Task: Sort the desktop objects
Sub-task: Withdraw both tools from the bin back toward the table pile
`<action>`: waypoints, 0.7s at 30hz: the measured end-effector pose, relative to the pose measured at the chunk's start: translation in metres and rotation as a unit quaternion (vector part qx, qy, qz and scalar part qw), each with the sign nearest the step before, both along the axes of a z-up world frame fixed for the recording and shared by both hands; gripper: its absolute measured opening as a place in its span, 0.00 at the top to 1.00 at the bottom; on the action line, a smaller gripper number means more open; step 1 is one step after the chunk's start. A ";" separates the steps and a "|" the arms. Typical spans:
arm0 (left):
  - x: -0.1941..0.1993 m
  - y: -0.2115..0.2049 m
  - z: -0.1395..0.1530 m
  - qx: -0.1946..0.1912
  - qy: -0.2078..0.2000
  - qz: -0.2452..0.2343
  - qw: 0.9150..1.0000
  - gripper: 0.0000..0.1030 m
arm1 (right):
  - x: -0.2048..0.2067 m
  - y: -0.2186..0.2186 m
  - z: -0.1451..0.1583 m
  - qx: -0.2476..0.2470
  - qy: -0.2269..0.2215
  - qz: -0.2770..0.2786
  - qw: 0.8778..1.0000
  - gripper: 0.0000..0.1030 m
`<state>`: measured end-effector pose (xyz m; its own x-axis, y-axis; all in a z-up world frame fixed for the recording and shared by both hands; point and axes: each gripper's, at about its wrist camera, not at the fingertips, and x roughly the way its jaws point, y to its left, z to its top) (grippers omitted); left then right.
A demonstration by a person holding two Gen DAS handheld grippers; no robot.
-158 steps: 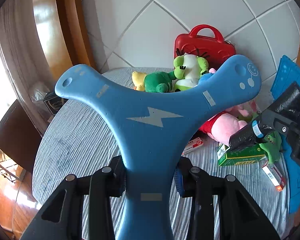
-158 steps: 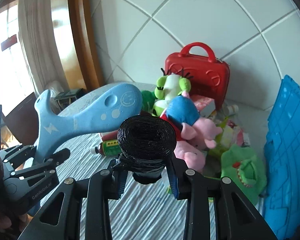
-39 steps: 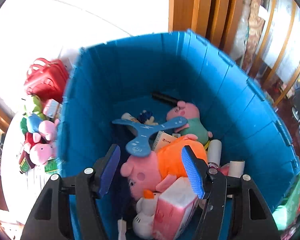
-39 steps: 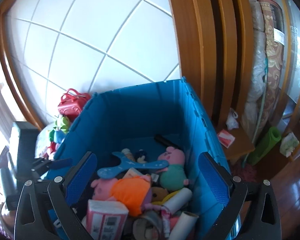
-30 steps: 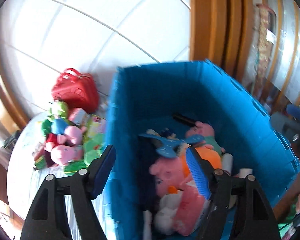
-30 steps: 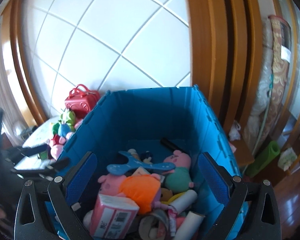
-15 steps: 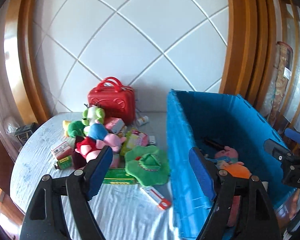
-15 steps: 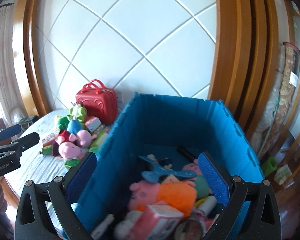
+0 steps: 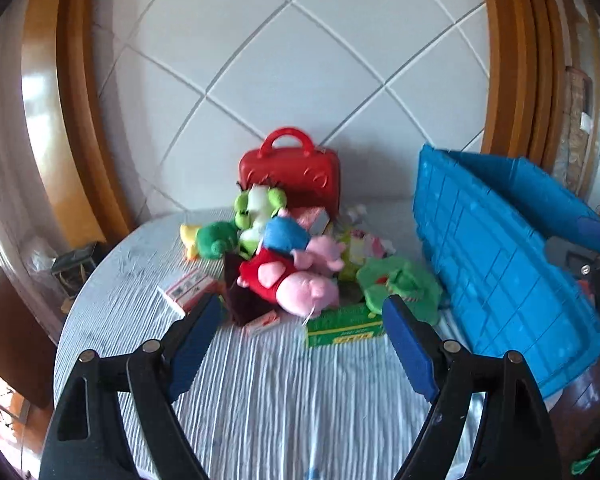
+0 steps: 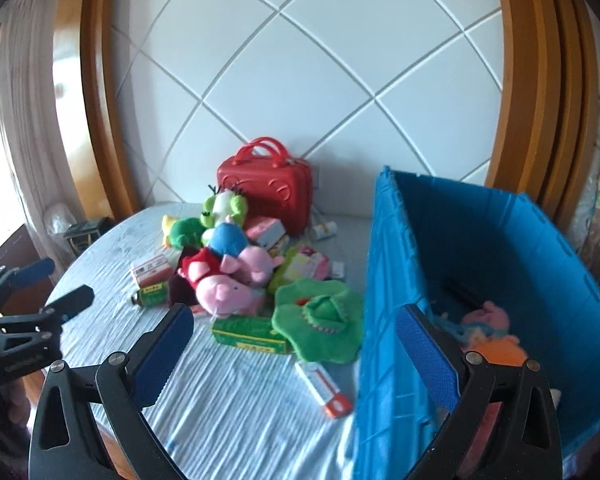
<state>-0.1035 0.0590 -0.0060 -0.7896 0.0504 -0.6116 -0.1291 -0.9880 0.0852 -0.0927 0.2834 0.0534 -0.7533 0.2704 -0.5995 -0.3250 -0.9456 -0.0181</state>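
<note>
The left gripper (image 9: 296,344) is being held wide open, with nothing gripped; the right gripper (image 10: 292,356) is likewise being held spread wide and empty. Half a second earlier both views were being filled more by the blue crate (image 10: 480,264); now the table (image 9: 268,392) is being faced. One red case (image 9: 290,174), one green box (image 9: 344,326) and two pink pig plushes (image 9: 300,284) are being shown heaped at the table's far side. One pink pig (image 10: 490,316) is being kept in the crate.
</note>
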 end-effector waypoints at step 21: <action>-0.106 -0.044 -0.159 0.014 -0.185 0.096 0.978 0.20 | -0.118 0.031 -0.208 -0.100 -0.165 0.005 0.981 0.00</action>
